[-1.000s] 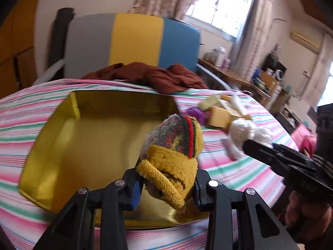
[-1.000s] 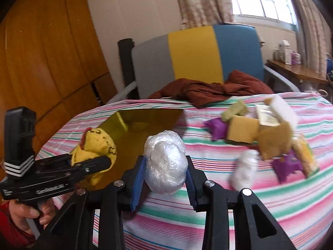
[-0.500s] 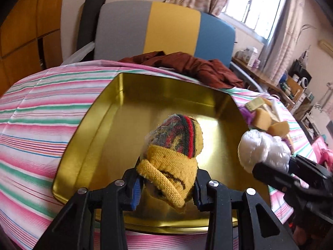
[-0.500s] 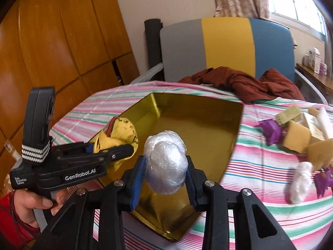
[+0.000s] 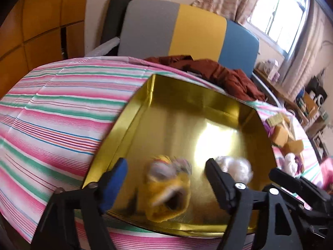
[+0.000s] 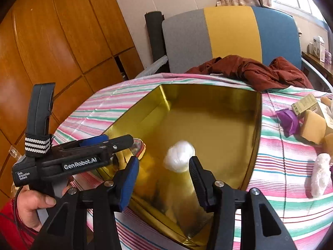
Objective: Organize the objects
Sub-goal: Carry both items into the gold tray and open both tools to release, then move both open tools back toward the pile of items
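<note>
Both tongs just let go over the gold tray (image 5: 133,125): left gripper (image 5: 166,166) spread wide, yellow sock roll (image 5: 168,189) loose between its jaws, right gripper (image 6: 164,162) parting off the white plastic-wrapped ball (image 6: 179,156); both look light, soft and squashy, so grip mid-body.

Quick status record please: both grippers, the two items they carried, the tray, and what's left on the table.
left gripper: jaws just opened, nothing clamped
right gripper: jaws just opened, nothing clamped
yellow sock bundle: blurred, released over the tray
white plastic ball: blurred, released over the tray
gold tray: on the striped tablecloth
remaining: sponges, purple item, white bag right of tray
</note>
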Motion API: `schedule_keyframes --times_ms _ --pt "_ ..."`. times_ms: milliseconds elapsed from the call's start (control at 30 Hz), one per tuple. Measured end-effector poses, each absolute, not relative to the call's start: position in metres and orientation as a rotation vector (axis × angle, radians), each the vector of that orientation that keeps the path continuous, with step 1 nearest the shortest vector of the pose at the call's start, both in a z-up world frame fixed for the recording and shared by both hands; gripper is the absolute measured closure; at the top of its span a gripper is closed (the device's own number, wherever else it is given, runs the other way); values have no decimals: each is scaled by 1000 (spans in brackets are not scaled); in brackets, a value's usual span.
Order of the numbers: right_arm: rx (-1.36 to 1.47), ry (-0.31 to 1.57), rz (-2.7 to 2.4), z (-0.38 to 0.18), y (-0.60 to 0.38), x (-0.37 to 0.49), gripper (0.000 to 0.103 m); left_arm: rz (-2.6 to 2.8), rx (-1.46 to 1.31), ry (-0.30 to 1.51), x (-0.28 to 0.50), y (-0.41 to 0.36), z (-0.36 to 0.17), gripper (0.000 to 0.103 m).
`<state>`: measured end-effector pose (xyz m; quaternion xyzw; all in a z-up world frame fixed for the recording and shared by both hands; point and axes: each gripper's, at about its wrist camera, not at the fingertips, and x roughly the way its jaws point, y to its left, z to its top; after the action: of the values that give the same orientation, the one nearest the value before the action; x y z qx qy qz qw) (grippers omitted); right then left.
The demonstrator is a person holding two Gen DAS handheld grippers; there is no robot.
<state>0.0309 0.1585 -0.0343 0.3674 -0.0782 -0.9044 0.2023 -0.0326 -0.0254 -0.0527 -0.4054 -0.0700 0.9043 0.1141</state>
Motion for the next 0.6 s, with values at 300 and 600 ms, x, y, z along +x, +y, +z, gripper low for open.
schedule_keyframes --times_ms 300,600 --pt "953 -260 -2572 -19 181 50 50 2725 -1086 -323 -10 -22 -29 1" --pt "835 -218 -2698 4 208 69 50 2662 -1030 -294 11 11 -18 0"
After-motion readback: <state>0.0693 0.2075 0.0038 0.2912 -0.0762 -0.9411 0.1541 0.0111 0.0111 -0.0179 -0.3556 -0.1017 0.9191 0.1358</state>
